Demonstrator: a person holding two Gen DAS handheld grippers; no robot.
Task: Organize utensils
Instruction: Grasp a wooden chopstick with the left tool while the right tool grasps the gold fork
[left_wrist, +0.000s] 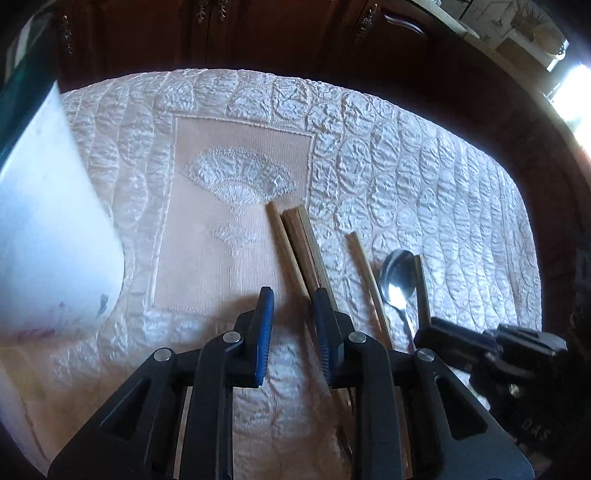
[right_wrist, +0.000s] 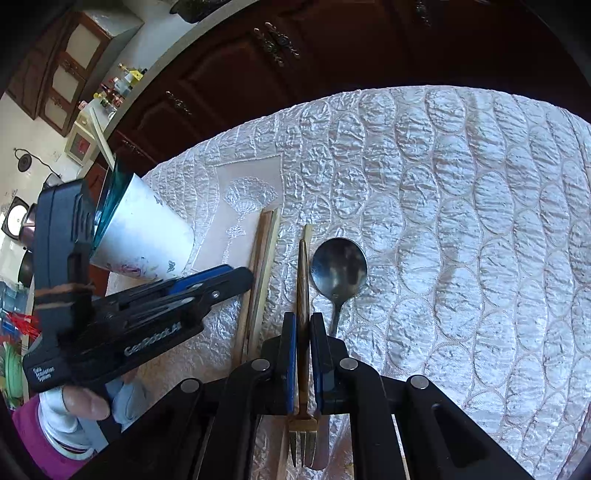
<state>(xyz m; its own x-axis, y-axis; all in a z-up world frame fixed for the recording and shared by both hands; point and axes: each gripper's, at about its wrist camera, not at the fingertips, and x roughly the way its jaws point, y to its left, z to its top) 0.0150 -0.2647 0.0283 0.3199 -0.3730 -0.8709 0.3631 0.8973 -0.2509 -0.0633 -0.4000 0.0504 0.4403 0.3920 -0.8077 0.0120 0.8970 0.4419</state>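
Wooden chopsticks (left_wrist: 295, 240) lie on the quilted white tablecloth (left_wrist: 424, 177), with a steel spoon (left_wrist: 397, 280) to their right. My left gripper (left_wrist: 293, 306) is open and empty, low over the near ends of the chopsticks. In the right wrist view my right gripper (right_wrist: 303, 332) is closed around the wooden handle of a gold fork (right_wrist: 303, 424), tines toward the camera. The spoon (right_wrist: 339, 267) lies just right of it and the chopsticks (right_wrist: 260, 280) to its left. A white cup with a teal rim (right_wrist: 144, 236) stands at the left.
The cup (left_wrist: 51, 229) fills the left side of the left wrist view. Dark wooden cabinets (left_wrist: 258, 33) stand beyond the table's far edge. The left gripper's body (right_wrist: 122, 321) and the person's hand sit to the left of the right gripper.
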